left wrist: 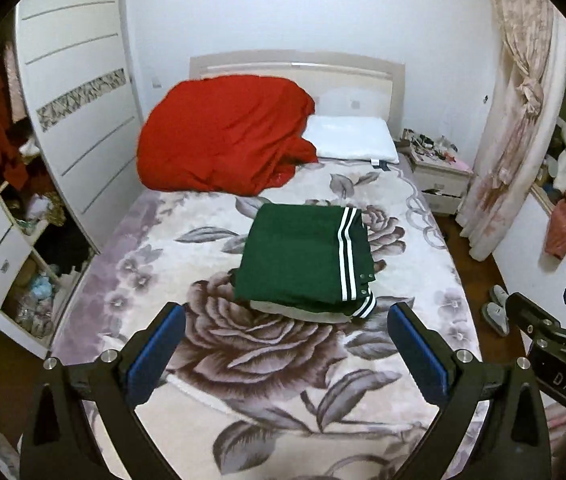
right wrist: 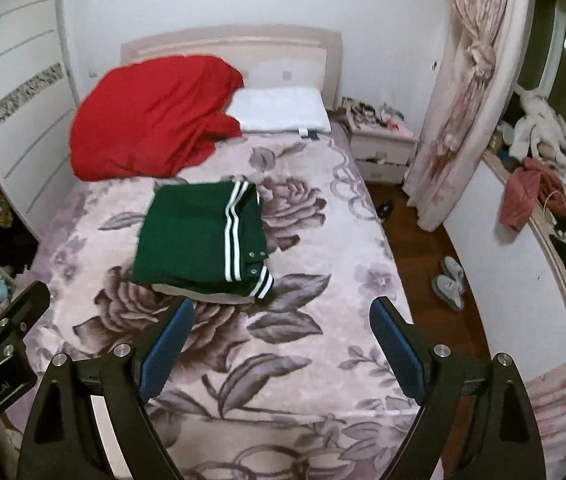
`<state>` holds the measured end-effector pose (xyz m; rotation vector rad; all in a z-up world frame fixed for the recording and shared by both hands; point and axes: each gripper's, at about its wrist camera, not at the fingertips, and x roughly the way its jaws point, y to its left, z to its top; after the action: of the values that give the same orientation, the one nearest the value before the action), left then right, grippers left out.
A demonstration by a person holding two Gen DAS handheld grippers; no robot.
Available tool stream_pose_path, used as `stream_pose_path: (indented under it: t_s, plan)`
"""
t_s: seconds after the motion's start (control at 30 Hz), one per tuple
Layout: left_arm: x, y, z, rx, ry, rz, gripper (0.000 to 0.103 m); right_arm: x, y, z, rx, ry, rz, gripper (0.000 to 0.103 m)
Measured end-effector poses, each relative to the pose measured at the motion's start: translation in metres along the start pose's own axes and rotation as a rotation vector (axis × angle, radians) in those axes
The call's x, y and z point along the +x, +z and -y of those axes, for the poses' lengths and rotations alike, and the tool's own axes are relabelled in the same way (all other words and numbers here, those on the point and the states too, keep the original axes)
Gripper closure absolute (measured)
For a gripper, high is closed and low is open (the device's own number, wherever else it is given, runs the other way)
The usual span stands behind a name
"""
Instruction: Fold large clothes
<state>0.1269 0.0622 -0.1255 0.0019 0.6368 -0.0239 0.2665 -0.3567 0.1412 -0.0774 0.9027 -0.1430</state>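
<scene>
Left wrist view: the left tool (left wrist: 285,330) hangs above the near part of the bed (left wrist: 423,360), its blue pads spread wide with nothing between them. The folded green jacket (left wrist: 303,260) lies ahead of it on the floral cover, slightly right of the tool's midline and well apart from both pads. The jacket forms a compact rectangle whose long axis runs away from the viewer toward the headboard; the white stripes (left wrist: 349,252) follow that axis along its right side, and the snaps sit at the near right corner.

Right wrist view: the right tool (right wrist: 281,320) is likewise open and empty. From here the jacket (right wrist: 199,240) lies ahead and to the left of the midline, its near edge just beyond the left pad in the picture, though the tool appears raised clear of it.

The jacket thus sits between the two tools, neither clearly nearer. Judged from its squared shape, the folding looks complete. A red quilt (left wrist: 223,136) and a white pillow (left wrist: 353,138) lie at the head of the bed, apart from the jacket.
</scene>
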Motion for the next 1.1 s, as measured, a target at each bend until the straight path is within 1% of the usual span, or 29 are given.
stream_pose_path:
  t_s: [0.07,0.13,0.2,0.3,0.47,0.57,0.77,0.97,1.1]
  plan:
    - [-0.019,-0.001,0.000,-0.008,0.007,0.014,0.000,-0.033,-0.004,0.003,-0.011,0.006,0.023,0.012]
    - [-0.041,-0.002,0.000,-0.013,0.007,0.023,0.000,-0.056,-0.006,0.006,-0.017,0.006,0.037,0.010]
    - [-0.054,-0.004,0.001,-0.012,0.008,0.019,0.000,-0.078,-0.009,0.010,-0.024,0.020,0.039,0.008]
    - [-0.070,-0.006,0.005,-0.006,0.010,0.016,0.000,-0.108,-0.009,0.017,-0.021,0.039,0.051,0.008]
    - [-0.088,-0.012,0.011,0.003,0.012,0.028,0.000,-0.150,-0.012,0.026,-0.020,0.029,0.088,0.007]
    - [-0.096,-0.017,0.014,0.000,0.013,0.027,0.000,-0.165,-0.013,0.029,-0.026,0.026,0.094,0.007]
    - [-0.112,-0.025,0.015,-0.010,0.027,0.052,0.000,-0.192,-0.017,0.036,-0.039,0.025,0.117,0.007]
    - [-0.122,-0.028,0.012,-0.025,0.045,0.074,0.000,-0.204,-0.019,0.042,-0.044,0.025,0.133,0.007]
    - [-0.126,-0.028,0.010,-0.034,0.072,0.087,0.000,-0.207,-0.019,0.044,-0.051,0.032,0.137,0.007]
